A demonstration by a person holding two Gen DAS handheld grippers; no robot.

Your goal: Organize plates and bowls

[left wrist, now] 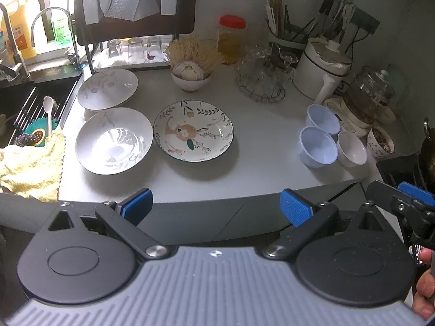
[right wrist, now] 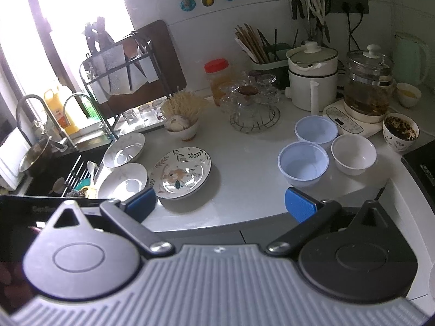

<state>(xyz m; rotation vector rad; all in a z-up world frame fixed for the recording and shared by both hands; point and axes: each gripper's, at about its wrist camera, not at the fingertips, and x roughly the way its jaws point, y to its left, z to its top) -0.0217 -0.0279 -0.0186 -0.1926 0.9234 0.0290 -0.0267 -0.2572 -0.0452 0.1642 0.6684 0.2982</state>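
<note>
A floral plate (left wrist: 193,131) (right wrist: 180,173) lies mid-counter. Left of it sit two white leaf-patterned plates, the near one (left wrist: 114,140) (right wrist: 123,181) and the far one (left wrist: 107,88) (right wrist: 124,149). On the right stand two pale blue bowls (left wrist: 318,146) (right wrist: 303,163), (left wrist: 323,119) (right wrist: 316,129) and a small white bowl (left wrist: 351,148) (right wrist: 353,154). My left gripper (left wrist: 216,206) is open, held back off the counter's front edge, with nothing between its fingers. My right gripper (right wrist: 220,203) is open too, at the same edge, empty. The right gripper's blue pad shows at the left wrist view's right border (left wrist: 416,190).
A sink (left wrist: 35,108) with a drying rack and a yellow cloth (left wrist: 32,160) lies left. At the back stand a dish rack (left wrist: 136,21), a garlic bowl (left wrist: 191,77), a wire basket of glassware (left wrist: 261,81), a white pot (right wrist: 312,78), a glass kettle (right wrist: 367,87) and a bowl with dark contents (right wrist: 399,131).
</note>
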